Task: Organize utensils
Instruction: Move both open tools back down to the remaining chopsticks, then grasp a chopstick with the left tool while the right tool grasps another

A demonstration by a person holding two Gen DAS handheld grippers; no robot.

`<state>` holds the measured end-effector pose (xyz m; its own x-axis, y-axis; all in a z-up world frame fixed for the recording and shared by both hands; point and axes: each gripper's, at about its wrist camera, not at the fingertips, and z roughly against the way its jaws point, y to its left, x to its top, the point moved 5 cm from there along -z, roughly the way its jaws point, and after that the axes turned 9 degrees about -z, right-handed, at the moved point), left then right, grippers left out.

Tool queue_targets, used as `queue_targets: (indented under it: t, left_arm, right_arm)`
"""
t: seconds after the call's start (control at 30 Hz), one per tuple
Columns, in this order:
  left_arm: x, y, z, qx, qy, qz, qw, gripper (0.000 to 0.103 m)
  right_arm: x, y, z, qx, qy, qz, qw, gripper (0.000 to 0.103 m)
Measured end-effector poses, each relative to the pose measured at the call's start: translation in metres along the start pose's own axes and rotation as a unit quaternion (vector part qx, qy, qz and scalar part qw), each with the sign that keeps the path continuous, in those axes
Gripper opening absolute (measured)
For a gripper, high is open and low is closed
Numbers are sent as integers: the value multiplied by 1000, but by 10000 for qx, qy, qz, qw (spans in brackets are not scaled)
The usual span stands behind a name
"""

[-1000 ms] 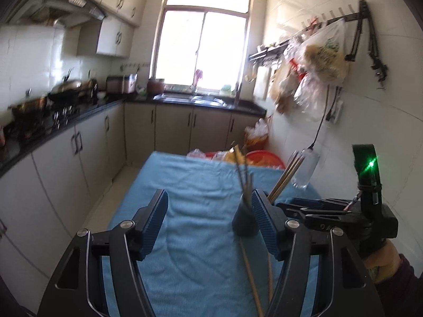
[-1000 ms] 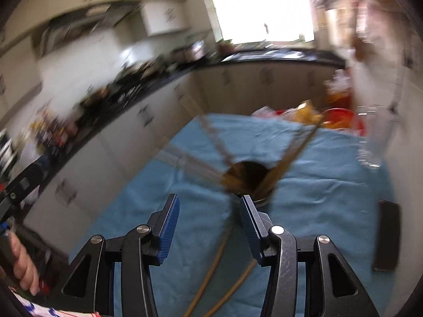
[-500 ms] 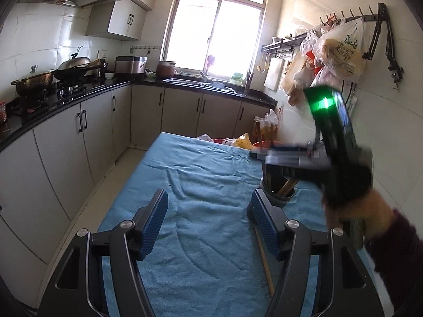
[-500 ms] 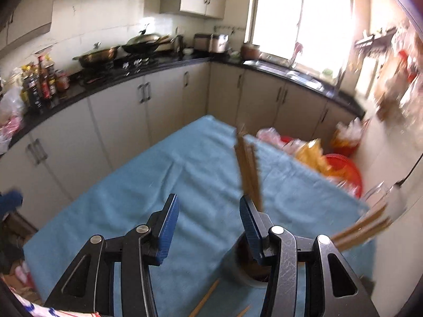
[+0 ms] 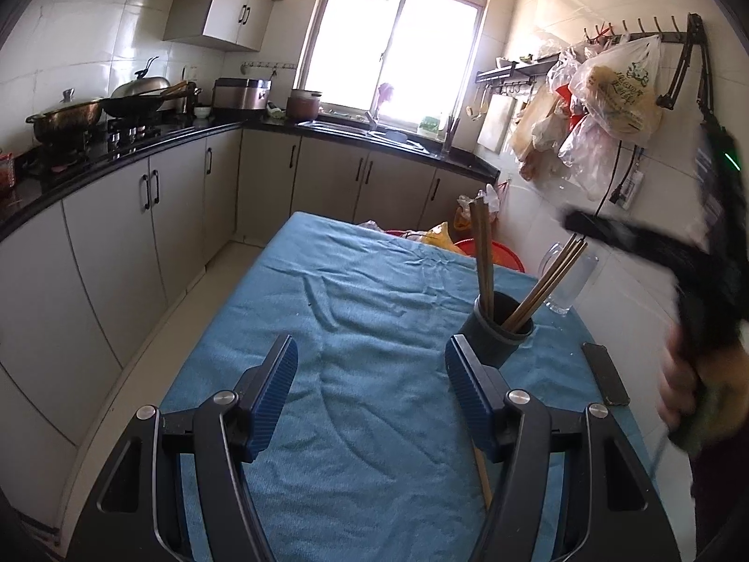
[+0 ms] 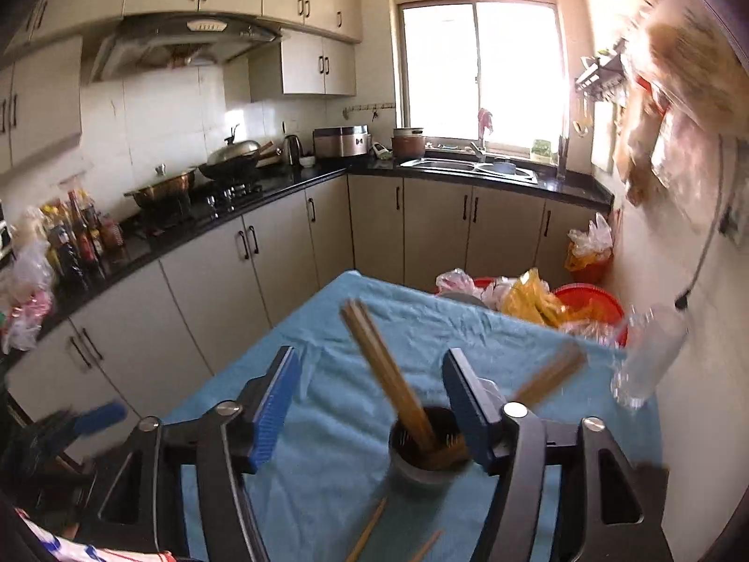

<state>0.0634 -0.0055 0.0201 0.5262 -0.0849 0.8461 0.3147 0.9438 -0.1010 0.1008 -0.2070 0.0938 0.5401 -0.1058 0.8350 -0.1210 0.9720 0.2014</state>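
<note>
Mid-sort: right gripper (image 6: 370,403) jaws opening over holder (image 6: 428,456), nothing clamped; left gripper (image 5: 370,393) apart, empty; loose chopsticks (image 6: 367,531) next

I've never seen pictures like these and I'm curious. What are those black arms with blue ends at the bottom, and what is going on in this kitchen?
Those are not robot arms. A person holds a hand tool with two fingers in each hand, and a small camera on each tool looks forward along its blue pads. One picture comes from the left gripper, the other from the right gripper.

Both look at a table under a blue cloth. On it stands a dark cup with wooden chopsticks sticking out. A few loose chopsticks lie on the cloth near the cup, beside a dark phone and a clear glass.

Neither tool holds anything. The left one is open over bare cloth. The right one's jaws are opening, with the cup below them but not pinched.
</note>
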Motion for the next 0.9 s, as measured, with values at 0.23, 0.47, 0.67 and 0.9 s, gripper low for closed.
queue_targets:
  t: [0.23,0.47,0.67,0.9]
  left_arm:
    - [-23,-5,-18,-55,454,45,9989,64]
    - [-54,-26,-52,-459,1223,56,9914,64]
    - [-71,-50,-70,-651,1576,-102,9853,63]
    - [-90,-88,-103,-978,2060,-329,9731,57]
  right_arm:
    - [-113,-46,-22,-567,1257,-429,9895,55]
    - [-162,-56,-60,-647,1893,-670,9775,50]
    - [-188,-56,-80,-757,2194,-572,9710,40]
    - [-197,-79,-60,-847,2204,-613,9698,17]
